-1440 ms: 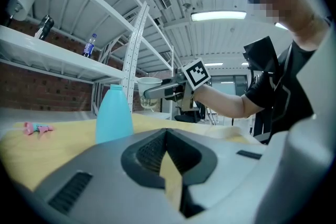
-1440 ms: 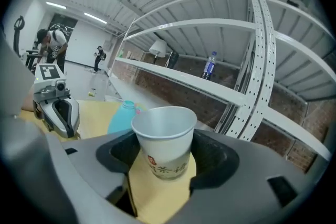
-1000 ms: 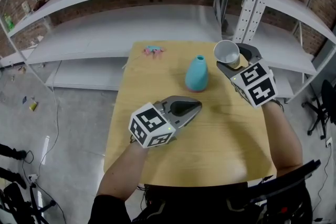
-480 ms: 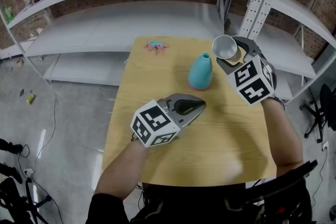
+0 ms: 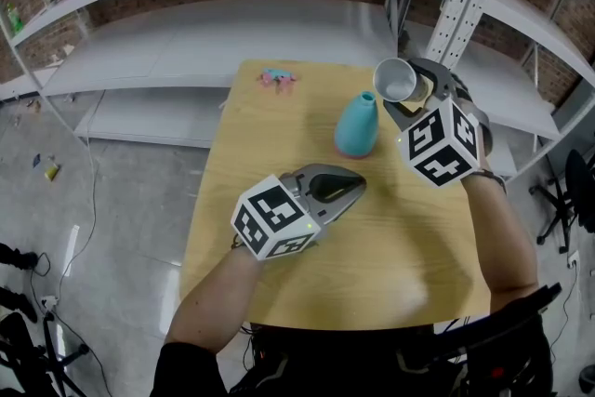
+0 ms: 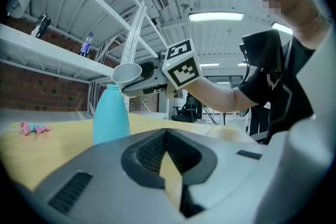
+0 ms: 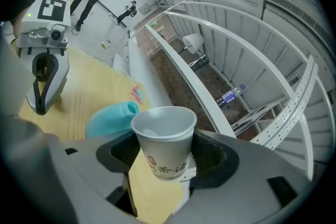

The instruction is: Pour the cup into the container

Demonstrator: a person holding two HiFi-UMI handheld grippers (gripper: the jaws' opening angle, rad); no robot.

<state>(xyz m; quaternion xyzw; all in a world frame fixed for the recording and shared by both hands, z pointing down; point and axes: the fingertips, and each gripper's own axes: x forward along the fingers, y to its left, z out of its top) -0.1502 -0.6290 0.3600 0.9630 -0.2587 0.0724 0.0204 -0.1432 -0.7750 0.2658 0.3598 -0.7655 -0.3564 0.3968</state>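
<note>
Two grippers in view. Right gripper (image 7: pixel 163 160) clamped on white paper cup (image 7: pixel 164 141), jaws pressed against cup's sides. Cup held clear of table, tipped toward teal container (image 5: pixel 356 127), rim just above and beside its open neck. Container upright on far half of wooden table (image 5: pixel 279 153). Left gripper (image 6: pixel 168 150) jaws together, nothing between them, over table's middle, apart from container. Small pink object (image 5: pixel 275 78) near table's far edge. Grey shelves (image 5: pixel 232 33) beyond.
</note>
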